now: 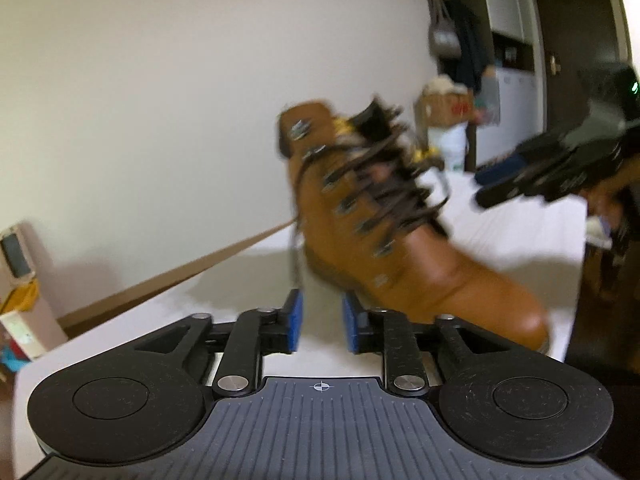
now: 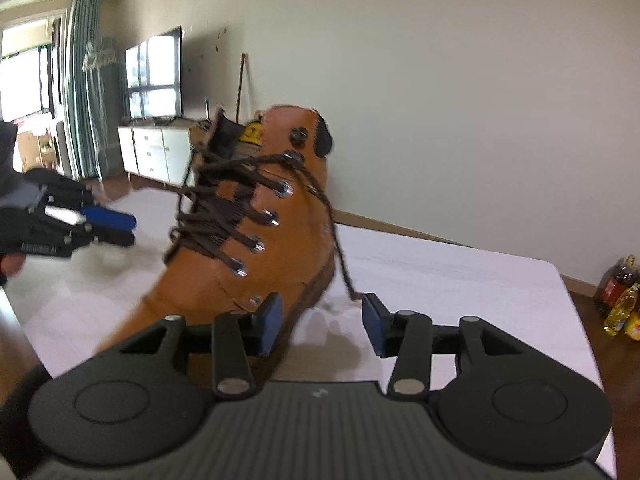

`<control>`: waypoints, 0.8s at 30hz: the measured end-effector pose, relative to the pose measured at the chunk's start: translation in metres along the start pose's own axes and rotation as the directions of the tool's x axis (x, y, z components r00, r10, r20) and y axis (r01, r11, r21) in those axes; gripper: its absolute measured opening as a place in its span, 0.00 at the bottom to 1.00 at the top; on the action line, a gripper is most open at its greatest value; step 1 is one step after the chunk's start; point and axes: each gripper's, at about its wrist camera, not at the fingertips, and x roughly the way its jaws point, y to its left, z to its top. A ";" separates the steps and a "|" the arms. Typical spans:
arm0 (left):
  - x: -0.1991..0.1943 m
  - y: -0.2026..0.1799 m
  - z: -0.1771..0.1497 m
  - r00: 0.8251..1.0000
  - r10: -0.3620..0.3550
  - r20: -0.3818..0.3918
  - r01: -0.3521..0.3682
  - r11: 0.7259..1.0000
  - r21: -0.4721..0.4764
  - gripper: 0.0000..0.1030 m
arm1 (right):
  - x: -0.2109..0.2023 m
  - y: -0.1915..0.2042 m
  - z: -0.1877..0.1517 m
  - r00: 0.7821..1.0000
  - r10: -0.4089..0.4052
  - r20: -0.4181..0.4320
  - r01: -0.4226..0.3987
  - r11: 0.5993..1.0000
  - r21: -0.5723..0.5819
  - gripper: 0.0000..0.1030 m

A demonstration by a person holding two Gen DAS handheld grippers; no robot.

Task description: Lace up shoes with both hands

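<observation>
A tan leather boot (image 2: 256, 248) is standing on the white table (image 2: 460, 280), its toe pointing toward the cameras and its dark brown lace (image 2: 224, 216) criss-crossing through metal eyelets up the front. One loose lace end (image 2: 338, 248) is hanging down the boot's side in the right wrist view, its tip dangling just above the tabletop, near the right gripper (image 2: 322, 322) — whose blue-padded jaws are standing well apart with nothing between them but bare table. In the left wrist view another strand (image 1: 296, 256) is trailing down the opposite side of the boot toward the left gripper (image 1: 322, 326), whose jaws are parted by a narrower gap; the strand seems to be ending just above that gap rather than inside it, though blur is making this hard to judge. Each gripper is sitting low beside the boot's sole, one on either side. Behind, a plain pale wall (image 2: 460, 100) is filling the background — with bottles (image 2: 620, 296) standing on the floor at the right.
</observation>
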 end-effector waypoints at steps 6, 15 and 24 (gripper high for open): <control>0.013 -0.026 -0.001 1.000 -0.004 0.001 0.004 0.999 -0.033 0.31 | 0.041 0.050 0.017 1.000 0.023 0.003 -0.023 1.000 0.003 0.58; 0.021 -0.030 -0.006 1.000 0.023 0.015 -0.022 0.997 -0.074 0.36 | 0.059 0.067 0.023 1.000 0.003 0.009 -0.003 1.000 0.008 0.61; -0.002 -0.050 -0.014 0.999 0.029 0.021 -0.027 0.993 -0.112 0.44 | 0.034 0.061 0.009 0.999 -0.024 0.022 0.022 0.998 0.061 0.69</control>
